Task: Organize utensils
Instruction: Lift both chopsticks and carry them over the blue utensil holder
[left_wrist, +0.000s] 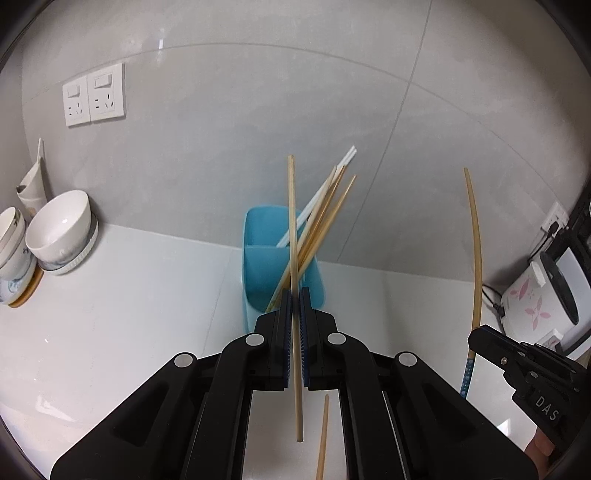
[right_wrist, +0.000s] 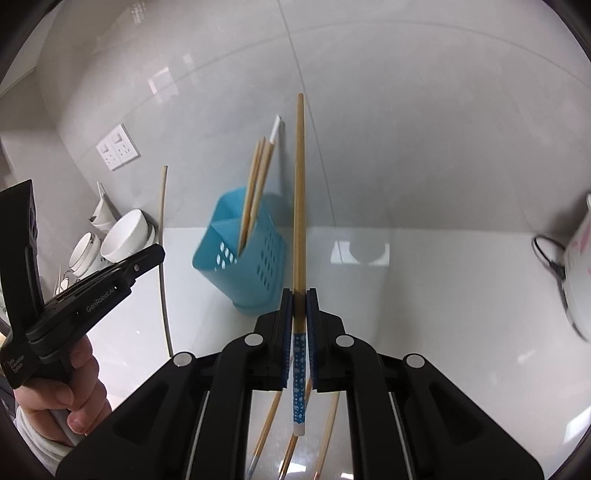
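A blue utensil holder (left_wrist: 277, 273) stands by the wall with several chopsticks (left_wrist: 325, 206) leaning in it; it also shows in the right wrist view (right_wrist: 251, 266). My left gripper (left_wrist: 294, 295) is shut on a plain bamboo chopstick (left_wrist: 291, 221), held upright just in front of the holder. My right gripper (right_wrist: 299, 295) is shut on a bamboo chopstick with a blue dotted end (right_wrist: 299, 206), held upright to the holder's right. The right gripper (left_wrist: 476, 338) shows at the right of the left view.
Loose chopsticks (right_wrist: 328, 424) lie on the white counter (left_wrist: 129, 295) beneath the grippers. White bowls (left_wrist: 61, 229) stand at the left by the wall. A rice cooker (left_wrist: 535, 302) with a cable sits at the right. Wall sockets (left_wrist: 94, 94) are above the bowls.
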